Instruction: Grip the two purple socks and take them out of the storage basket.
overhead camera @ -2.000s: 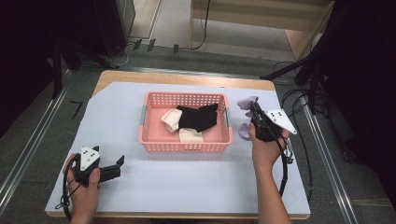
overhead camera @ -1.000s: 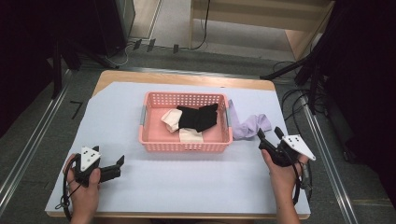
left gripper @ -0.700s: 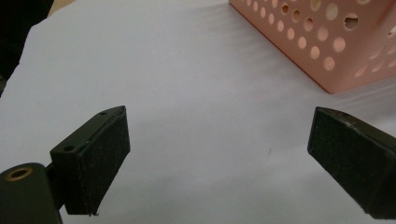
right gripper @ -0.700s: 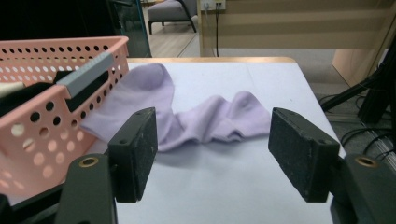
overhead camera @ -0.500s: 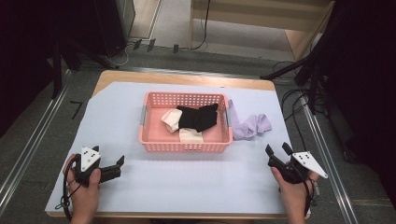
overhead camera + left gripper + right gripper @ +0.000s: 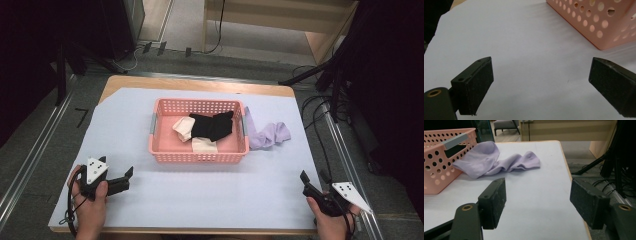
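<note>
A pink perforated basket [image 6: 165,146] [image 6: 599,22] [image 6: 434,157] stands mid-table and holds a black sock [image 6: 212,125] and cream socks [image 6: 184,128]. A lilac sock [image 6: 267,135] [image 6: 499,161] lies crumpled on the table, touching the basket's right end. My left gripper [image 6: 127,172] [image 6: 541,87] rests open at the table's front left, nothing between its jaws. At the front right corner, well short of the lilac sock, my right gripper [image 6: 314,177] [image 6: 537,200] is open and empty.
A pale lilac sheet [image 6: 215,190] covers the table. Its right edge [image 6: 567,170] runs close to the right gripper, with cables [image 6: 320,115] and stand legs on the floor beyond. Metal rails [image 6: 35,150] flank the table.
The right gripper let go of the lilac sock beside the basket and drew back to the front right corner, now open. The left gripper stayed still.
</note>
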Demonstrator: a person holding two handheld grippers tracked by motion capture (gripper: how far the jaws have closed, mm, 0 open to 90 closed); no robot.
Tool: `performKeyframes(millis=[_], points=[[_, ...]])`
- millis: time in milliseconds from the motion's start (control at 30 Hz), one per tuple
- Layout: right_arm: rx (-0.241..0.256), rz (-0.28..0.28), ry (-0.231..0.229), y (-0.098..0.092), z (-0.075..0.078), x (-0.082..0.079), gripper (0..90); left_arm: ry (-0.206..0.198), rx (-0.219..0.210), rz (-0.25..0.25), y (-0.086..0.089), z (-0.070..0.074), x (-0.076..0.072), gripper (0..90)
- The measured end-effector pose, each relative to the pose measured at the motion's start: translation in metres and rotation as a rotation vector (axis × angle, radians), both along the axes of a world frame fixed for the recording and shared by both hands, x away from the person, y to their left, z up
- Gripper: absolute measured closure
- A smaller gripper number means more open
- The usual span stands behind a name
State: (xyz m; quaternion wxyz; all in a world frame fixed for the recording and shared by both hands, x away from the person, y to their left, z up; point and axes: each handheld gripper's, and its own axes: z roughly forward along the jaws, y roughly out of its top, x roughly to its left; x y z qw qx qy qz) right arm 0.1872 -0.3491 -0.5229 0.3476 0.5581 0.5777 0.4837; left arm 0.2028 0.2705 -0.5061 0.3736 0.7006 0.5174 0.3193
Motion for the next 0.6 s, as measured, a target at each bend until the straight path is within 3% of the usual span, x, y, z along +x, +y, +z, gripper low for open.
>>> performKeyframes(millis=[200,600], points=[[0.027,-0.028,-0.036,-0.0018,-0.0051,-0.0081,28.7,0.005,-0.003,0.002,0.0003,0.0001,0.0002,6.6],[0.010,-0.029,-0.020,-0.0001,-0.0052,-0.0068,28.1,0.009,-0.005,0.005,0.0008,0.0004,0.0004,6.5]])
